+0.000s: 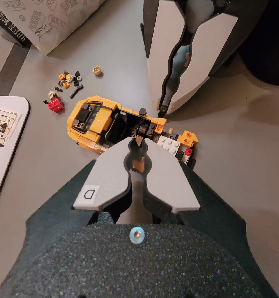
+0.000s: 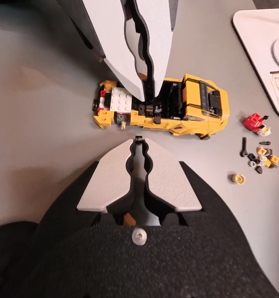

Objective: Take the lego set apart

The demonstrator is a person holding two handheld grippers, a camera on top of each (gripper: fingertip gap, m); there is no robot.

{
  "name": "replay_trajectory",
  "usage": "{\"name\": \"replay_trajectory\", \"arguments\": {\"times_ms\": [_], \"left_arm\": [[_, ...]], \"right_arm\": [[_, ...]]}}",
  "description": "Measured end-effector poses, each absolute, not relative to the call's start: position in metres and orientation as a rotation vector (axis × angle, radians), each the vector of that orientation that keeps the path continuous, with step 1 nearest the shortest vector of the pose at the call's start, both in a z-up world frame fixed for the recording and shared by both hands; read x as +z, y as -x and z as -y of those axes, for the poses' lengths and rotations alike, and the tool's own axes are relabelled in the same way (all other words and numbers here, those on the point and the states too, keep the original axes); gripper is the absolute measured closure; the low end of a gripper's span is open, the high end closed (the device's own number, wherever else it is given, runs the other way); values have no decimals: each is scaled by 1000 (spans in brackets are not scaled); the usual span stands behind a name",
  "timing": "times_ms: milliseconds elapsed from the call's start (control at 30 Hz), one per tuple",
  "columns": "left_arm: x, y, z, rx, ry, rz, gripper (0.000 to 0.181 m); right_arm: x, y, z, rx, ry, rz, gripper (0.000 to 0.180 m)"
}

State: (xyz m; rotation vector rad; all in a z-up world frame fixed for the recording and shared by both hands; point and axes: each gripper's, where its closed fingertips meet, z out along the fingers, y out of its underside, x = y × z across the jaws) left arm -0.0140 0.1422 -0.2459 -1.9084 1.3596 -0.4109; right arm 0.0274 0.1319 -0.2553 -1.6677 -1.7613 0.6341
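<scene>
Partly dismantled yellow-orange brick-built toy car (image 2: pixel 164 109) at mid-frame in the right wrist view, on a grey tabletop (image 2: pixel 46 112), roof off, white studded plate exposed at its left end. Left gripper (image 1: pixel 137 141), grey fingers nearly together, tips down inside the open black cockpit, pinching a small dark wedge piece (image 1: pixel 138 140). Right gripper (image 2: pixel 138 140) just below the car, clear of it, narrowly closed on a tiny black stud piece (image 2: pixel 138 138) at its tips. Red-torsoed minifigure (image 2: pixel 255 123) lying at right. Heap of small orange, black and grey loose bricks (image 2: pixel 261 157) below it. Tan round piece (image 2: pixel 238 178) lower right. White tray with sticker sheet (image 2: pixel 255 40) upper right.
</scene>
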Motion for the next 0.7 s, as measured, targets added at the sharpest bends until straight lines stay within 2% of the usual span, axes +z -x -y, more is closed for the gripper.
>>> {"name": "replay_trajectory", "arguments": {"times_ms": [133,267,400,700], "left_arm": [[-245,14,-142,-417,1900,-1356,171],[-242,12,-136,-500,1888,-1326,161],[-227,12,-132,-646,1864,-1229,162],[-235,13,-131,-574,1885,-1245,162]], "right_arm": [[-240,-29,-129,746,1614,1709,172],[-224,-32,-128,857,1561,1634,172],[-215,-34,-130,904,1552,1587,172],[-218,-40,-139,840,1580,1560,172]]}}
